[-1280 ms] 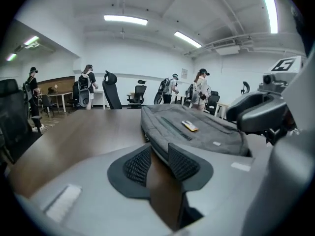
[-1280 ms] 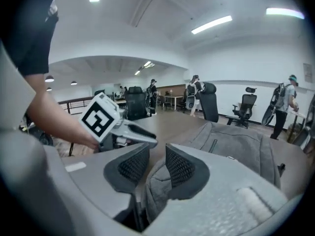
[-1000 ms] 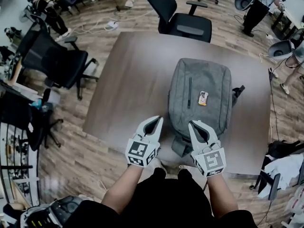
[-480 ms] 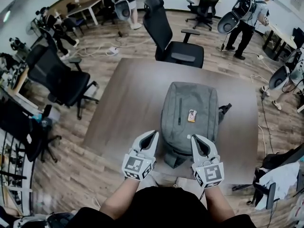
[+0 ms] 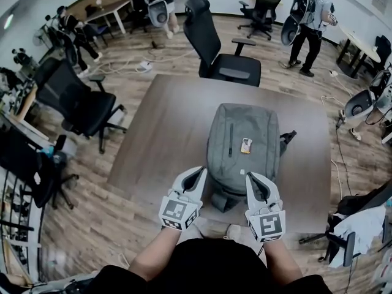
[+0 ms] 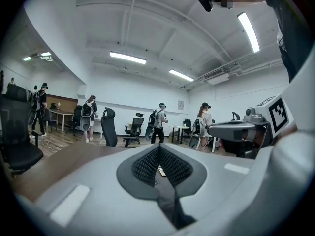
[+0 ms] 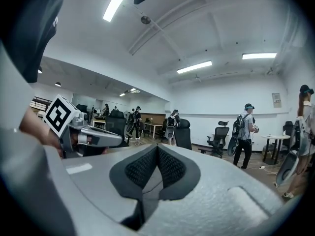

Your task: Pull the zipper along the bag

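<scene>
Grey bag (image 5: 243, 141) flat on brown table (image 5: 165, 127), left gripper (image 5: 195, 175) and right gripper (image 5: 254, 180) above its near end, both jaws closed, empty.

Bright, even light from ceiling strip lights (image 6: 128, 58); fisheye edges bend, darken, perhaps soften.

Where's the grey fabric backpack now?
Head view: the grey fabric backpack lies on the brown table, right of centre, near end by the left gripper and right gripper.

Near corner of the bag (image 5: 263, 127) hides behind the right gripper (image 5: 252, 177), can't spot a pull on the zipper (image 5: 231, 141), and that orange tag (image 5: 245, 146) is too small to read.
</scene>
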### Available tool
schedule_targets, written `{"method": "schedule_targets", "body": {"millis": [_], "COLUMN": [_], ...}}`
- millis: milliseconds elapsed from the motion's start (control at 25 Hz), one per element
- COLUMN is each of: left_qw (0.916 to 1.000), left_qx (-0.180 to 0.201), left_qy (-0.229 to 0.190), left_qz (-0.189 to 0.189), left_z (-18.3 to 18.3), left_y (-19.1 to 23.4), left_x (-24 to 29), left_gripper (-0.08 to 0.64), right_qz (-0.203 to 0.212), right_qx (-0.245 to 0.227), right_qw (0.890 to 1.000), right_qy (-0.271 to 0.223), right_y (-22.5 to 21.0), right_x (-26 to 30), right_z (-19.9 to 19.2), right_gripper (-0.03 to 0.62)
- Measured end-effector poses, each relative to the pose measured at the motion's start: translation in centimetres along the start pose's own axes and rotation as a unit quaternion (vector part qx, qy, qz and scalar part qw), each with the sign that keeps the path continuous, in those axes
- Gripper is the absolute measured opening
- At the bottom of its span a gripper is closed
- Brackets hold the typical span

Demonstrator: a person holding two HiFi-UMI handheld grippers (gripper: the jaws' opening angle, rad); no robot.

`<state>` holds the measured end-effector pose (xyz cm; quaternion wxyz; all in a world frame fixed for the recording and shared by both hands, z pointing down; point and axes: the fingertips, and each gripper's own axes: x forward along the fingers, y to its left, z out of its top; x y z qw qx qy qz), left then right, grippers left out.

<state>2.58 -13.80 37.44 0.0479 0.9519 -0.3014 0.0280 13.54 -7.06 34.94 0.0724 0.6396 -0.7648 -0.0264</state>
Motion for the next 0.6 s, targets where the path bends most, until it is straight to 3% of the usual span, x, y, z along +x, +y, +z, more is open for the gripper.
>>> {"method": "schedule_targets", "body": {"millis": [600], "left_qw": [0.9999], "left_qx": [0.008], "left_qy": [0.001], "left_qz": [0.011], "left_z": [-0.92], "left_y": [0.22], "left_x": [-1.0], "left_gripper": [0.017], "right_qz": [-0.012], "right_qx": [0.002], "right_qw": [1.0], "right_qy": [-0.009], "right_y": [0.25], "right_x": [-0.51], "right_z": [-0.01], "right_gripper": [0.002]}}
